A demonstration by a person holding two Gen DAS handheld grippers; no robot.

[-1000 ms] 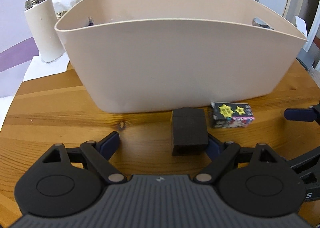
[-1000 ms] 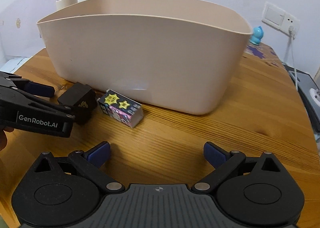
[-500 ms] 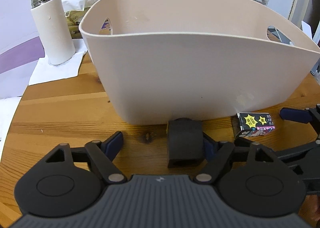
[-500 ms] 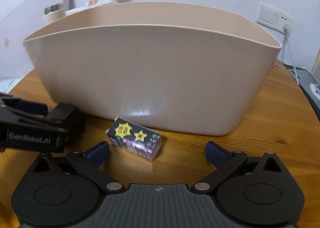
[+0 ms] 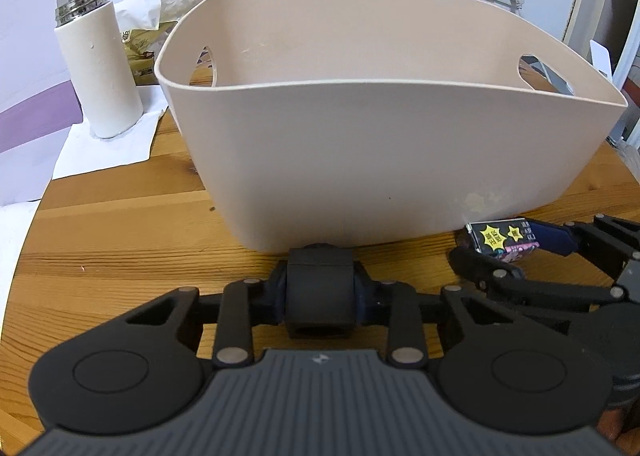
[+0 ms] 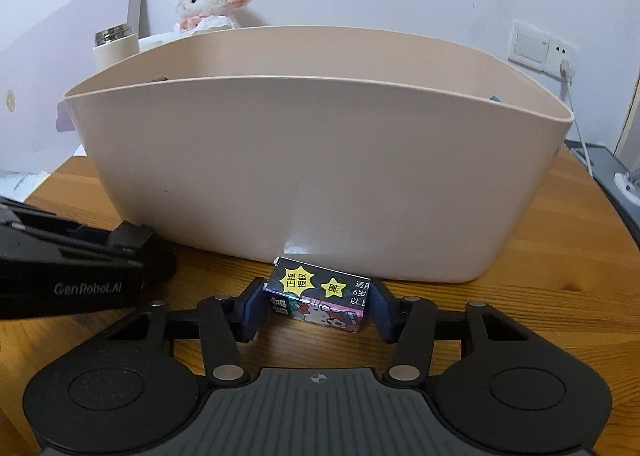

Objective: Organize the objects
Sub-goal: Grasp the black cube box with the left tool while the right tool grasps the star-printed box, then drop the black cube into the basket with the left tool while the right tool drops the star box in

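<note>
Now: beige tub, on wooden table. Left gripper, wide a second ago, clamps black block. Right gripper, likewise narrowed, pinches printed carton. Both items at tub's foot, ready for lifting in.
</note>
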